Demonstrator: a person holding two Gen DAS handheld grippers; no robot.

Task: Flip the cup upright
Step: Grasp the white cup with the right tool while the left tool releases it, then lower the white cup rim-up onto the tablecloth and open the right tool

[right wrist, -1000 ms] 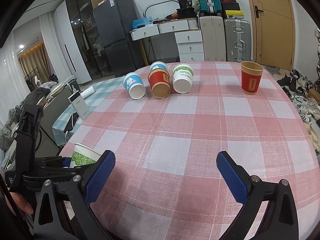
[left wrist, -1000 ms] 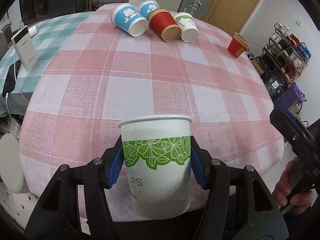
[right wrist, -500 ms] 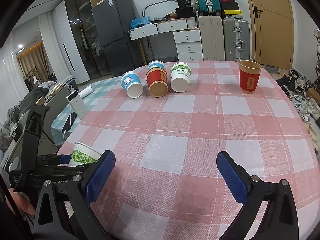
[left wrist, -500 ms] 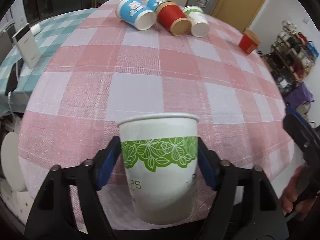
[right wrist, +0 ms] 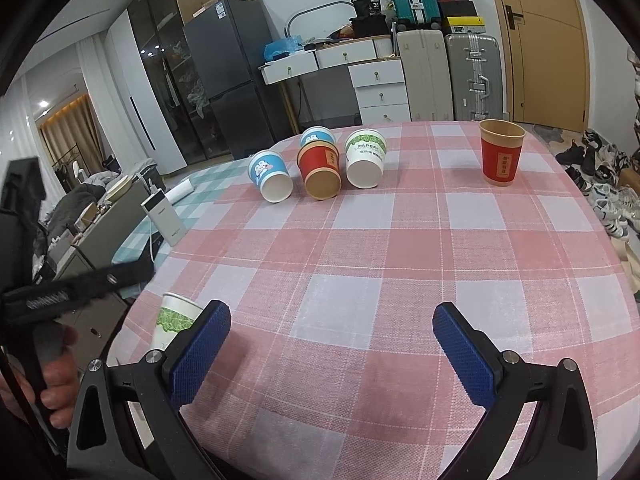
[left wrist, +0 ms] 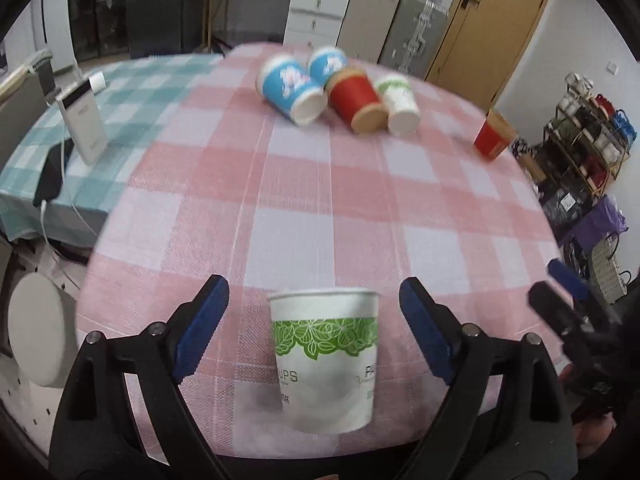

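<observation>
A white paper cup with a green leaf band (left wrist: 325, 356) stands upright near the table's front edge; it also shows in the right wrist view (right wrist: 174, 320). My left gripper (left wrist: 314, 332) is open, its blue pads well clear of the cup on both sides. My right gripper (right wrist: 332, 354) is open and empty above the pink checked cloth. Several cups lie on their sides at the far end: a blue one (right wrist: 270, 176), a red one (right wrist: 320, 170), a white and green one (right wrist: 366, 158), and another blue one behind (right wrist: 318, 136).
A red cup (right wrist: 501, 153) stands upright at the far right. A white power bank (left wrist: 83, 120) and a black phone (left wrist: 50, 174) sit on the teal cloth at left. The round table (right wrist: 400, 240) drops off close in front.
My left gripper has opened and let go of the green leaf cup, which now stands on the table. The left gripper has drawn back slightly. The right gripper has stayed still.
</observation>
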